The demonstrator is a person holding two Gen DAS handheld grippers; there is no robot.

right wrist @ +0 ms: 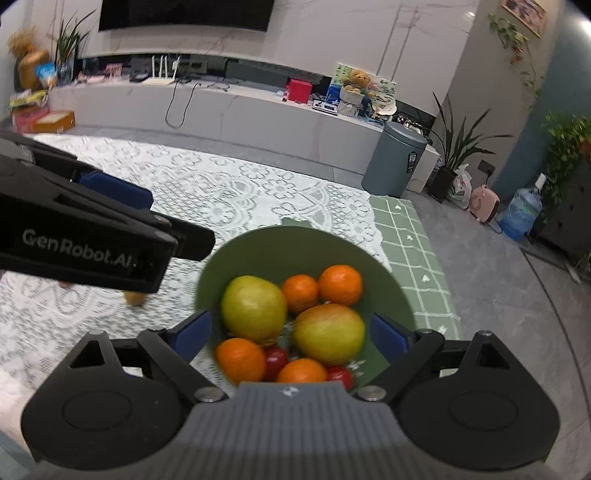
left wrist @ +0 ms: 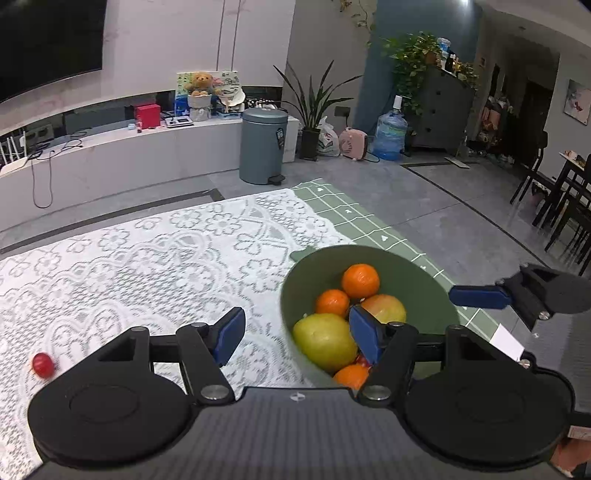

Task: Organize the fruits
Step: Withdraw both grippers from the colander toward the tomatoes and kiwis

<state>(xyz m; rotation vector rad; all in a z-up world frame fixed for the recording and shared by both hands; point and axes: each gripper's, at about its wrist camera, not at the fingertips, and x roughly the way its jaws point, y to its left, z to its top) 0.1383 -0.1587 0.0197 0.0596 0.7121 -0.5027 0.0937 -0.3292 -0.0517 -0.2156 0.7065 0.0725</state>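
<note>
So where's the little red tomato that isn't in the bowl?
In the left wrist view, the tomato lies alone on the lace cloth, far left of the bowl.

Home living room. Big dark TV (right wrist: 184, 13) on pale wall above long low white console (right wrist: 221, 107); teddy bear (left wrist: 201, 84), red box (left wrist: 147, 115), router (right wrist: 162, 72) and cables on it. Potted plants (left wrist: 314, 110), grey pedal bin (left wrist: 263, 146), water jug (left wrist: 389, 134) on grey tile floor. Dark dining chairs (left wrist: 554, 199) at right. Lace cloth (left wrist: 147, 258) over table
</note>
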